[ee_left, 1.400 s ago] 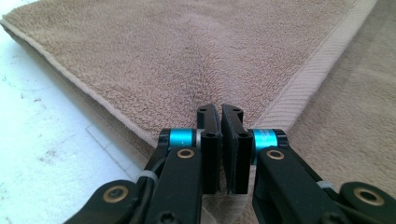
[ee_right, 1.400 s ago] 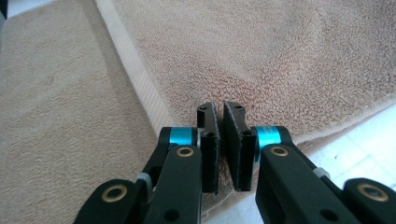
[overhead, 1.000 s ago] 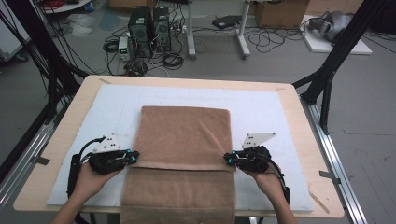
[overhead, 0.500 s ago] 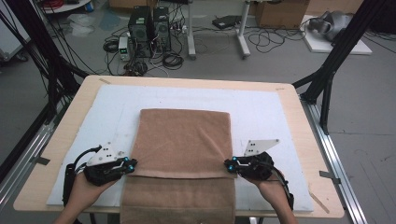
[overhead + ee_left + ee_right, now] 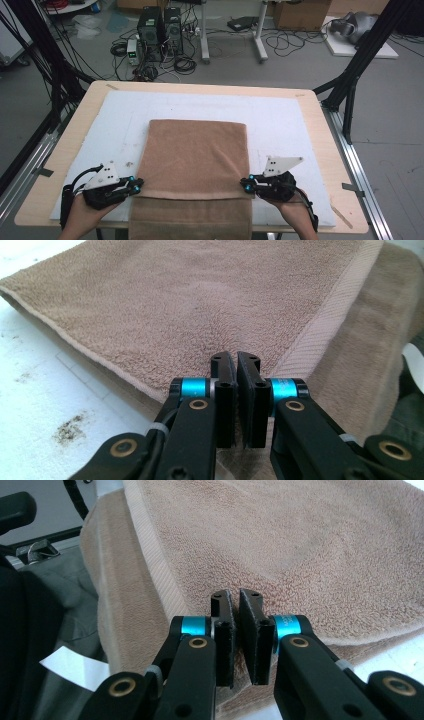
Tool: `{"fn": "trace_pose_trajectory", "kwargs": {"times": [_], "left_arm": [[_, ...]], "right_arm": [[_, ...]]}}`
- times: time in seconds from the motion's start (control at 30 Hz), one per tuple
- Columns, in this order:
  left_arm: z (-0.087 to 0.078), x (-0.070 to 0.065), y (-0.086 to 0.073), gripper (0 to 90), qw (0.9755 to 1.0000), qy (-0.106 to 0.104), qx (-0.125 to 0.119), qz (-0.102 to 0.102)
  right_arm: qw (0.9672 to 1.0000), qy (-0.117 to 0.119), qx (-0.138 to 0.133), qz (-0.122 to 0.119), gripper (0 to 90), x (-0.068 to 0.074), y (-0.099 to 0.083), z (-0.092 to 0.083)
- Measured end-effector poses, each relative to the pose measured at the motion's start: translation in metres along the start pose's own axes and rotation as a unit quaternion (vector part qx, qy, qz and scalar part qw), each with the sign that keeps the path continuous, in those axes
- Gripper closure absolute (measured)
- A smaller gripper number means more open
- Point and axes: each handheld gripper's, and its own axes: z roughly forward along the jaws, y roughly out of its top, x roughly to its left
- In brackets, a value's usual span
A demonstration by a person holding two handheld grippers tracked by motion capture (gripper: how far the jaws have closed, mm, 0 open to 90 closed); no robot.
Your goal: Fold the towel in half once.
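Now I hold both tools low and level, left tool (image 5: 134,185) and right tool (image 5: 246,184) each pinched shut on the towel's (image 5: 196,155) folded corners; its long axis runs away from me.

Readable text: I can make out none in any view.
Towel (image 5: 195,155): I see no tag, brand or print on it; plain brown terry with a woven border.
Blue collars on the right gripper (image 5: 234,597): I see faint marks on one collar, too blurred for me to read.
Grey plate on the left gripper (image 5: 134,186): I see small holes only, no lettering.
Equipment on the floor: far too small for me to read anything.
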Motion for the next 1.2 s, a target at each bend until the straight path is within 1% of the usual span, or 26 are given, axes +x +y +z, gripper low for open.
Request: {"fn": "trace_pose_trajectory", "kwargs": {"times": [0.03, 0.07, 0.17, 0.2, 0.23, 0.27, 0.33, 0.4, 0.5, 0.6, 0.7, 0.73, 0.77, 0.8, 0.83, 0.87, 0.9, 0.93, 0.97, 1.0, 1.03, 1.07, 1.1, 1.2], "left_arm": [[-0.001, -0.001, 0.0, 85.8, 1.0, 0.0, 0.0, 0.001], [-0.002, -0.003, 0.0, 85.8, 1.0, -0.002, -0.002, 0.002], [-0.004, -0.008, 0.0, 85.8, 1.0, -0.002, -0.003, 0.007], [-0.005, -0.009, -0.001, 85.5, 0.9999, -0.006, -0.006, 0.009], [-0.004, -0.009, -0.002, 84.3, 0.9999, -0.008, -0.008, 0.012], [-0.004, -0.008, -0.003, 80.4, 0.9999, -0.01, -0.011, 0.009], [-0.002, -0.005, -0.004, 71.9, 0.9999, -0.01, -0.011, -0.002], [0.0, -0.002, -0.003, 68.0, 0.9999, -0.008, -0.013, -0.005], [0.005, 0.005, 0.002, 63.6, 0.9999, 0.0, -0.013, -0.008], [0.014, 0.017, 0.005, 61.4, 0.9998, 0.014, -0.012, -0.009], [0.026, 0.03, 0.009, 58.5, 0.9994, 0.03, -0.011, -0.016], [0.031, 0.035, 0.01, 58.3, 0.9991, 0.033, -0.012, -0.024], [0.035, 0.039, 0.011, 57.4, 0.999, 0.035, -0.009, -0.028], [0.04, 0.043, 0.011, 57.1, 0.9987, 0.044, -0.004, -0.025], [0.044, 0.047, 0.011, 56.8, 0.9982, 0.052, 0.0, -0.029], [0.048, 0.052, 0.011, 55.5, 0.998, 0.055, 0.004, -0.032], [0.052, 0.055, 0.01, 54.5, 0.9976, 0.061, 0.01, -0.032], [0.056, 0.059, 0.01, 53.6, 0.9971, 0.065, 0.014, -0.038], [0.059, 0.062, 0.009, 52.7, 0.9969, 0.066, 0.018, -0.04], [0.062, 0.065, 0.008, 52.5, 0.9966, 0.069, 0.025, -0.038], [0.065, 0.068, 0.007, 52.2, 0.9959, 0.071, 0.031, -0.046], [0.068, 0.07, 0.006, 50.6, 0.9954, 0.069, 0.035, -0.056], [0.07, 0.072, 0.005, 49.3, 0.9951, 0.068, 0.04, -0.059], [0.076, 0.076, 0.003, 46.9, 0.9938, 0.066, 0.056, -0.069]], "right_arm": [[1.0, 0.0, -0.003, -0.006, 84.7, 0.001, 0.0, -0.001], [1.0, 0.002, -0.004, -0.005, 84.7, 0.003, 0.0, -0.001], [0.9999, 0.006, -0.001, -0.012, 84.7, 0.008, -0.001, -0.003], [0.9999, 0.008, 0.0, -0.015, 84.6, 0.009, -0.001, -0.003], [0.9998, 0.01, 0.0, -0.016, 84.2, 0.01, -0.001, -0.003], [0.9998, 0.011, -0.001, -0.019, 82.9, 0.009, -0.002, -0.003], [0.9998, 0.01, -0.003, -0.016, 76.5, 0.008, -0.003, -0.003], [0.9998, 0.012, -0.009, -0.008, 69.6, 0.005, -0.003, -0.003], [0.9999, 0.005, -0.012, -0.005, 64.0, -0.001, -0.002, -0.003], [0.9998, -0.017, -0.003, 0.002, 60.3, -0.013, 0.001, 0.002], [0.9992, -0.04, 0.006, 0.008, 56.8, -0.029, 0.006, 0.01], [0.9989, -0.046, 0.006, 0.009, 56.2, -0.034, 0.008, 0.012], [0.9984, -0.055, 0.012, 0.006, 54.6, -0.04, 0.01, 0.015], [0.9978, -0.063, 0.015, 0.008, 53.5, -0.047, 0.012, 0.018], [0.9975, -0.068, 0.017, 0.012, 52.6, -0.054, 0.014, 0.02], [0.997, -0.073, 0.019, 0.016, 51.2, -0.061, 0.015, 0.023], [0.9963, -0.081, 0.019, 0.024, 50.1, -0.067, 0.015, 0.026], [0.9958, -0.086, 0.019, 0.027, 49.6, -0.073, 0.015, 0.029], [0.9954, -0.089, 0.021, 0.029, 48.6, -0.078, 0.014, 0.033], [0.9948, -0.092, 0.026, 0.036, 46.9, -0.083, 0.012, 0.036], [0.9939, -0.095, 0.032, 0.046, 46.0, -0.087, 0.01, 0.04], [0.9934, -0.096, 0.04, 0.05, 45.2, -0.091, 0.008, 0.044], [0.9927, -0.097, 0.049, 0.054, 44.1, -0.094, 0.006, 0.047], [0.9907, -0.109, 0.064, 0.05, 42.4, -0.098, 0.003, 0.056]]}}
